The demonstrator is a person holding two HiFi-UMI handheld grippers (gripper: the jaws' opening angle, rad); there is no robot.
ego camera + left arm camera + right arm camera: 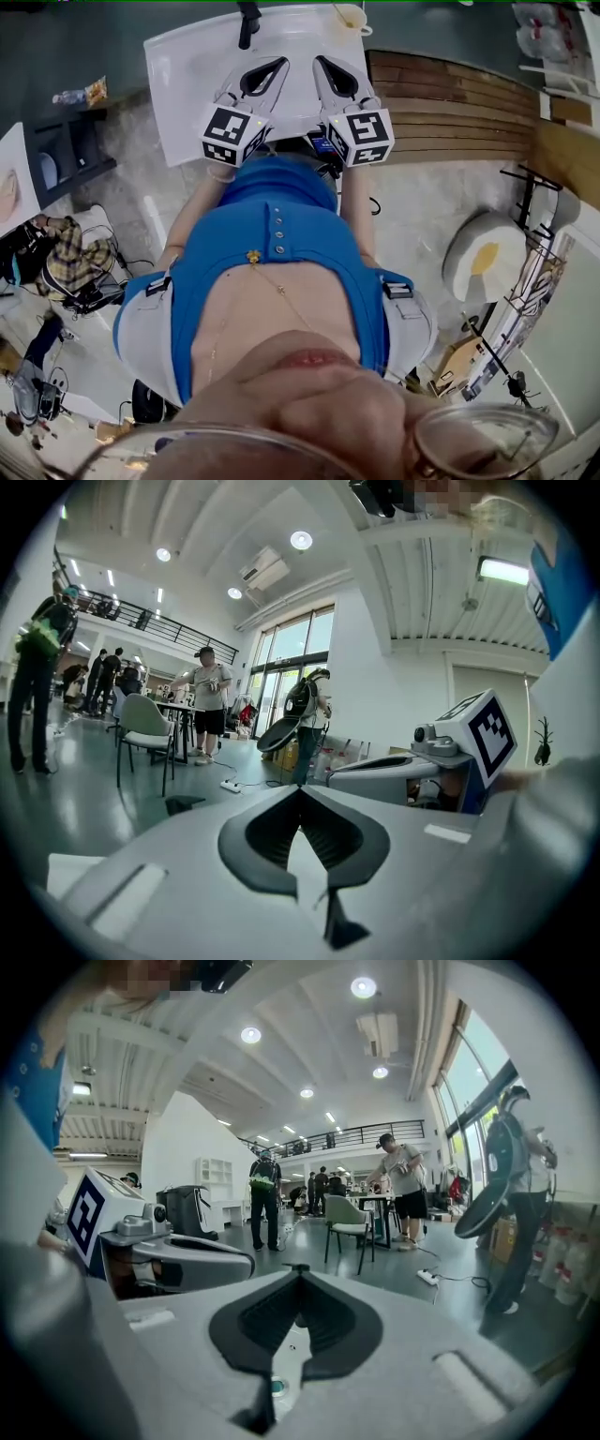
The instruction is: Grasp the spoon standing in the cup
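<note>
Though empty, 2 grippers (281, 63) (320, 60), jaws together.

Left gripper (279, 64) and right gripper (321, 62) held side by side, tips converging; each jaw pair closed tip to tip, nothing between.

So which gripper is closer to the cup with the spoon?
The right gripper, jaws shut and empty: it is held on the same side as the cup, while the left gripper is farther off.
</note>
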